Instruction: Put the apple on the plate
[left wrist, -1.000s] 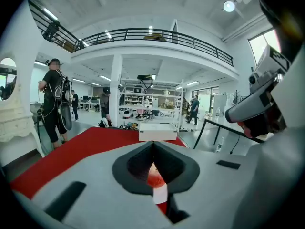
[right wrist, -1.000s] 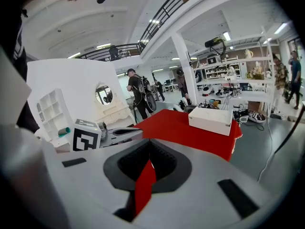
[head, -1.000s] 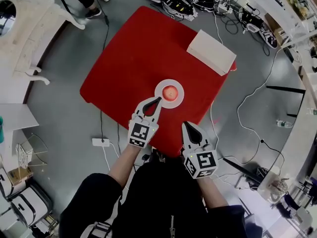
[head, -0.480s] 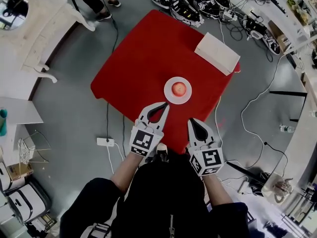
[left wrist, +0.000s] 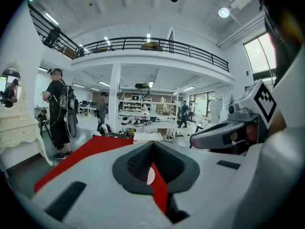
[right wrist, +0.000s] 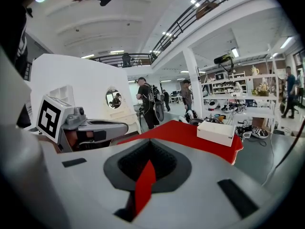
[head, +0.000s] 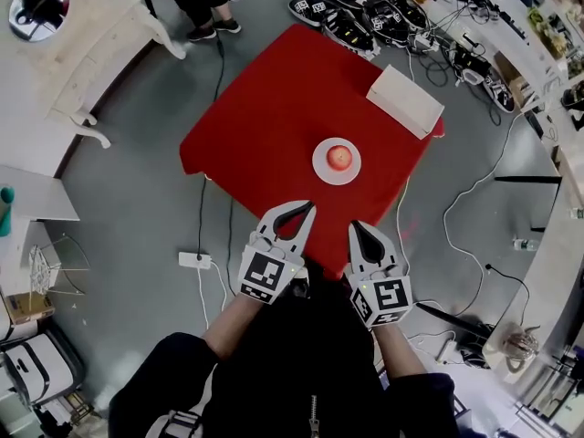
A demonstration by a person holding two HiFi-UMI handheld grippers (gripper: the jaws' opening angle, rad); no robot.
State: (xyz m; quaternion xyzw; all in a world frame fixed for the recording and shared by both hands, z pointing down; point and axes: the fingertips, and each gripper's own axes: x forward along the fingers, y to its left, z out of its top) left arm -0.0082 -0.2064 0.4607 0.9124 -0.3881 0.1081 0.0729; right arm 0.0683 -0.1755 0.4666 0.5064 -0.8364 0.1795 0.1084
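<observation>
The red apple (head: 340, 157) rests in the middle of the white plate (head: 321, 168) on the red table (head: 274, 108). Both grippers hang off the table's near edge, close to the person's body. My left gripper (head: 307, 209) is shut with nothing in it, its tips well short of the plate. My right gripper (head: 359, 229) beside it is also shut and holds nothing. In the left gripper view the closed jaws (left wrist: 152, 145) fill the foreground, and a sliver of the plate (left wrist: 148, 174) shows through their gap. The right gripper view shows its closed jaws (right wrist: 151, 146) over the table (right wrist: 186, 131).
A white box (head: 405, 100) lies at the table's far right corner, and shows as the white box (right wrist: 217, 130) in the right gripper view. Cables and gear (head: 383, 16) litter the floor beyond. A power strip (head: 192, 260) lies on the floor at left. People stand beyond the table.
Both grippers have drawn back from the plate toward the person and risen. The left one's tips were at the plate's rim and now sit off the table's edge. The apple stays on the plate.
</observation>
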